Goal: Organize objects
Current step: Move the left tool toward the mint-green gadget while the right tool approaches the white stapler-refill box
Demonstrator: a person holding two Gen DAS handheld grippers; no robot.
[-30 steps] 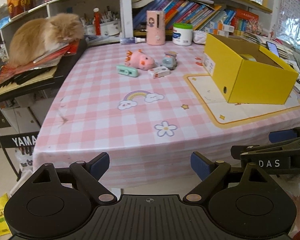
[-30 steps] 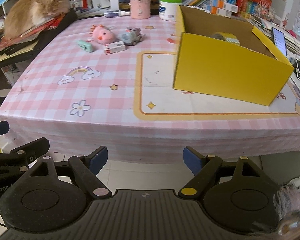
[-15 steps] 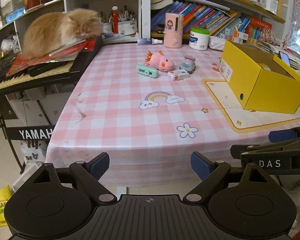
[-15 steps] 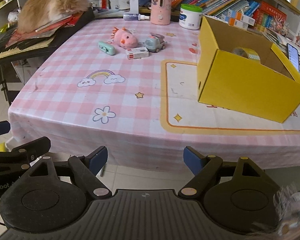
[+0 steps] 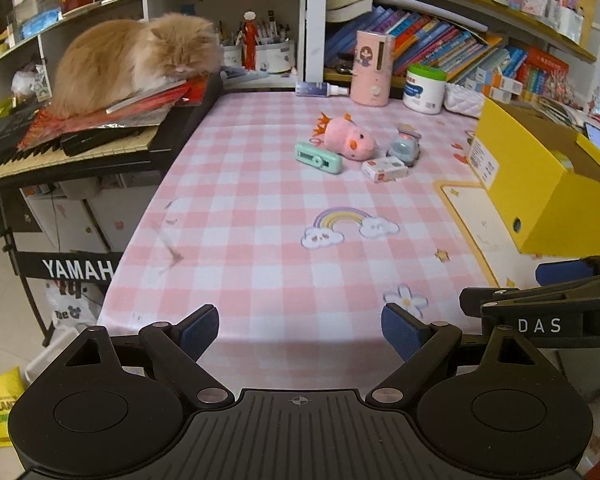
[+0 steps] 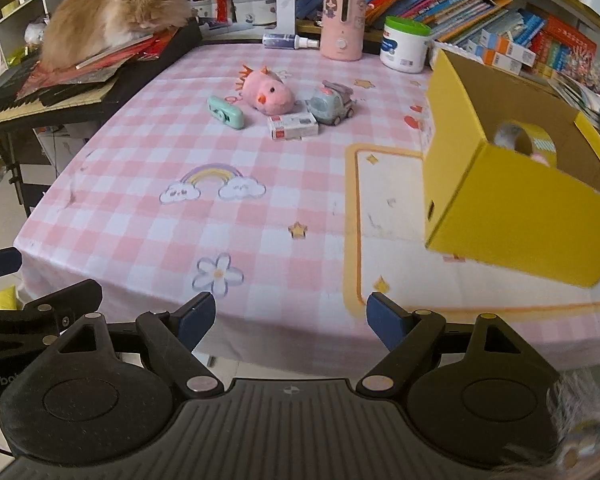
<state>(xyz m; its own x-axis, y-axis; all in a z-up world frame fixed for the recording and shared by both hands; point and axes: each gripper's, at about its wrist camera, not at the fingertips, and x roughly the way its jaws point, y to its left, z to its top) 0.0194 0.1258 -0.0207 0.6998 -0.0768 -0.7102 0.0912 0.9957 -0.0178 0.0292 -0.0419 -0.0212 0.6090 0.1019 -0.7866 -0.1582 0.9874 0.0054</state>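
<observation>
1. I see a table [image 5: 260, 248] under a pink-and-white checked cloth printed with a rainbow, clouds, flowers and stars.
2. To its left, a black Yamaha keyboard [image 5: 72, 152] stands on a stand, touching the table's edge; red papers lie on it.
3. A fluffy orange cat [image 5: 132, 56] rests on those papers.
4. Behind the table, white shelves [image 5: 308, 24] hold slanting books [image 6: 432, 4], pen pots and boxes.
5. The floor [image 5: 4, 320] at left is pale tile.
6. The light is even and soft.
</observation>
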